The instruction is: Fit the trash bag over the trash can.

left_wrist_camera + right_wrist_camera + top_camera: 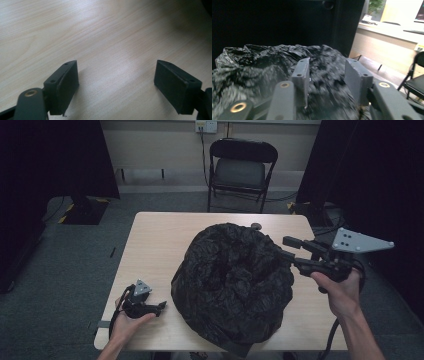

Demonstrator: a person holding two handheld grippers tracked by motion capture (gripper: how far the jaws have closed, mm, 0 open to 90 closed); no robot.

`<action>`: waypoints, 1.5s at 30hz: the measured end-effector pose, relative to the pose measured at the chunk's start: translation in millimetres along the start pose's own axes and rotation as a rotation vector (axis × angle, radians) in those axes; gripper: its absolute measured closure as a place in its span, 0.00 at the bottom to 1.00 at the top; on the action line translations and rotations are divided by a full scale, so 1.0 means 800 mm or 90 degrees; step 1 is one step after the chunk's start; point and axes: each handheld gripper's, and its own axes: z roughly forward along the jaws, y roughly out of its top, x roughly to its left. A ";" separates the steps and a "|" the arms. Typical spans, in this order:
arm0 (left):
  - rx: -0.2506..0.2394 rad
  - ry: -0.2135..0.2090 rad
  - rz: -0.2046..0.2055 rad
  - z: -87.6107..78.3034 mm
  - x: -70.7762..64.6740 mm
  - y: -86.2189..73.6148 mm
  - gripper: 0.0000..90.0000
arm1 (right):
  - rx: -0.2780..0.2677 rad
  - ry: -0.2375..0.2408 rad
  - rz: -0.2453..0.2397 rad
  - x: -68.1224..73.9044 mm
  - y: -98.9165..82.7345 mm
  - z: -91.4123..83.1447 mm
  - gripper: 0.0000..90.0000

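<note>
Nearest to us, our left hand (pixel 131 322) rests low at the front left corner of the table (pixel 155 240), palm cupped under the left gripper (pixel 161 306), which points across the surface toward the bag. Seen along that gripper (pixel 116 82), its jaws stand wide apart with bare pale wood between them, grasping nothing.

Our right hand (pixel 340 287) is raised over the right edge of the table, forearm coming in from the front right, wrist level. It carries the right gripper (pixel 286 247) with the grey plate on top, its jaws aimed at the upper right side of the black plastic bag (pixel 232 285). In the right gripper view the right gripper (pixel 325 82) has its jaws partly parted. Crinkled black film shows in the gap, but blur keeps us from telling whether the pads pinch it.

That bag sits in the middle of the table, reaching to the front edge, a big rumpled mound of glossy, heavily creased plastic with a dark hollow at its centre.

Beyond the far edge a black folding chair (pixel 241 167) stands on the floor.
</note>
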 end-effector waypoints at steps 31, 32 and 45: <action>-0.015 0.005 -0.003 0.000 0.005 -0.004 0.17 | 0.282 0.105 -0.096 0.021 0.058 0.195 0.71; -0.015 0.005 -0.003 0.000 0.005 -0.005 0.17 | 0.281 0.097 -0.099 0.021 0.056 0.198 0.71; -0.015 0.004 -0.001 0.000 0.005 -0.005 0.17 | 0.437 0.137 -0.087 0.023 0.007 0.245 0.79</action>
